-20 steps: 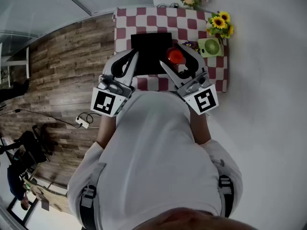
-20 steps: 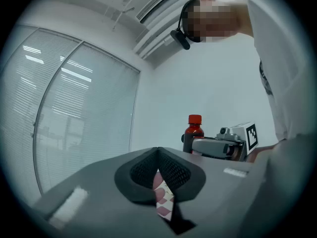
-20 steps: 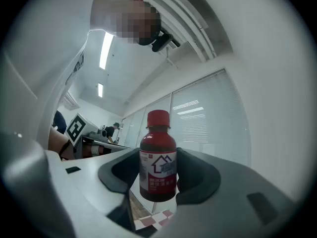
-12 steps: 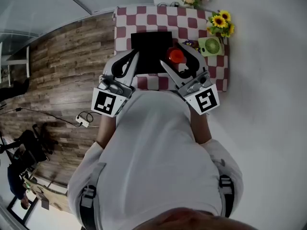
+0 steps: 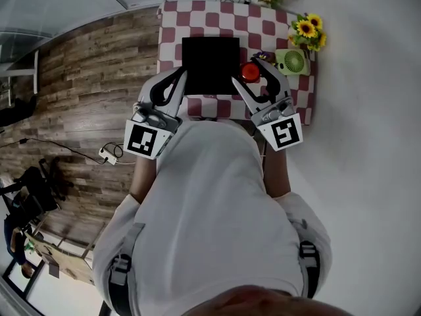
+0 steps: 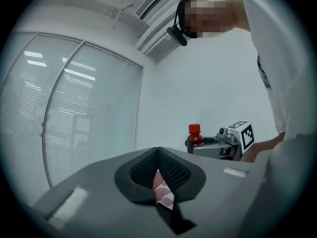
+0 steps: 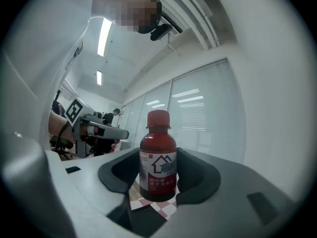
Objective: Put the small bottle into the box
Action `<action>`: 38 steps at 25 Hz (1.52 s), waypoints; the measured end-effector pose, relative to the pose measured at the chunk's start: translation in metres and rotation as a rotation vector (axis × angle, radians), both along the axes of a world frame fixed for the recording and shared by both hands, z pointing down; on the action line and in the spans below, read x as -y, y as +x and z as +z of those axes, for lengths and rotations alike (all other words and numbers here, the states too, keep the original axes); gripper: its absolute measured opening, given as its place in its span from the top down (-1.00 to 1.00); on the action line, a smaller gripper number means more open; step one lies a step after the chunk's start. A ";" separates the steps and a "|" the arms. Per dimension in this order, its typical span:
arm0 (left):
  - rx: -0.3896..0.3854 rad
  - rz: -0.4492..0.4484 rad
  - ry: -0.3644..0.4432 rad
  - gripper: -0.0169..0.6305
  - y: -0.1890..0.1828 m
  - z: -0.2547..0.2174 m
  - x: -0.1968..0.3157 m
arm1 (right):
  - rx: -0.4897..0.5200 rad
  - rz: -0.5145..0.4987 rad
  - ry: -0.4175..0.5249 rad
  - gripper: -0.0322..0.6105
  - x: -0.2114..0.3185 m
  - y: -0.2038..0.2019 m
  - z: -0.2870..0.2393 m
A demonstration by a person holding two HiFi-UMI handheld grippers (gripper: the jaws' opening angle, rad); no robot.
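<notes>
1. Table (image 5: 197, 20): covered by a red-and-white checked cloth. It carries all items listed below.
2. Box (image 5: 210, 64): black, open at the top, placed at the middle of the cloth.
3. Left gripper (image 5: 181, 78): positioned at the left edge of the box. Its 2 jaws are together, tip against tip, with nothing between them. Only a sliver of checked cloth shows through the gap behind the tips.
4. Right gripper (image 5: 252, 76): positioned at the right edge of the box. Its 2 jaws stand wide and their black pads press on both sides of the small bottle (image 7: 158, 158).
5. Small bottle: dark red, with a red cap and a red-and-white label. It is upright, outside the box and just beside its right edge, over the checked cloth. Whether its base touches the cloth cannot be determined.
6. Green fan (image 5: 291, 62): at the right edge of the table, near the right gripper.
7. Sunflowers (image 5: 306, 29): just behind the fan.
</notes>
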State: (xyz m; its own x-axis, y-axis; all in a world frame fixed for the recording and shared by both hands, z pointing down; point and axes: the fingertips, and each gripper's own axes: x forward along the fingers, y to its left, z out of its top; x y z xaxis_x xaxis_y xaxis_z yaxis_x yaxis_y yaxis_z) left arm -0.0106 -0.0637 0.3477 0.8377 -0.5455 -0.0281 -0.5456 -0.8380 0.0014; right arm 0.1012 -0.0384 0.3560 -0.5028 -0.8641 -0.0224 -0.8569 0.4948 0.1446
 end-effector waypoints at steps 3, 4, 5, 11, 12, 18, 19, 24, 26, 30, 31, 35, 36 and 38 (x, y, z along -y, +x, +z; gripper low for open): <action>0.002 -0.025 -0.004 0.94 -0.007 0.003 0.001 | -0.007 0.002 -0.020 0.21 0.004 0.003 0.011; -0.002 -0.039 -0.015 0.94 -0.009 0.003 0.002 | -0.016 -0.001 -0.028 0.21 0.006 0.002 0.015; -0.004 -0.050 -0.022 0.94 -0.011 0.003 0.002 | -0.029 -0.005 -0.039 0.21 0.008 0.001 0.019; -0.008 -0.085 -0.026 0.94 -0.020 0.005 -0.003 | -0.158 -0.068 -0.124 0.21 0.023 -0.009 0.062; -0.009 -0.091 -0.027 0.94 -0.021 0.005 -0.004 | -0.179 -0.079 -0.142 0.21 0.026 -0.011 0.071; -0.012 -0.129 -0.033 0.94 -0.030 0.005 -0.011 | -0.311 -0.147 -0.275 0.21 0.041 -0.021 0.133; -0.011 -0.136 -0.036 0.94 -0.033 0.005 -0.012 | -0.333 -0.158 -0.301 0.21 0.043 -0.022 0.144; -0.001 -0.184 -0.044 0.94 -0.045 0.006 -0.016 | -0.473 -0.217 -0.434 0.21 0.049 -0.027 0.201; 0.003 -0.204 -0.045 0.94 -0.050 0.006 -0.018 | -0.522 -0.244 -0.480 0.21 0.050 -0.029 0.224; 0.015 -0.247 -0.050 0.94 -0.060 0.007 -0.022 | -0.596 -0.311 -0.553 0.21 0.049 -0.035 0.268; 0.019 -0.258 -0.051 0.94 -0.062 0.007 -0.023 | -0.620 -0.329 -0.571 0.21 0.048 -0.037 0.279; 0.039 -0.297 -0.059 0.94 -0.071 0.008 -0.031 | -0.719 -0.397 -0.654 0.21 0.044 -0.041 0.326; 0.045 -0.307 -0.062 0.94 -0.074 0.008 -0.033 | -0.741 -0.412 -0.674 0.21 0.043 -0.042 0.337; 0.056 -0.329 -0.068 0.94 -0.080 0.009 -0.037 | -0.778 -0.440 -0.713 0.21 0.039 -0.044 0.358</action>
State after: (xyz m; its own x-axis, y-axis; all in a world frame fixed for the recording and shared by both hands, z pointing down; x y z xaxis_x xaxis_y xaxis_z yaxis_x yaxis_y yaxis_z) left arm -0.0907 -0.0267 0.3570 0.6155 -0.7860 0.0586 -0.7877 -0.6159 0.0133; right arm 0.0573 -0.0772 0.7140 -0.4279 -0.3010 0.8522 -0.3906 0.9119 0.1260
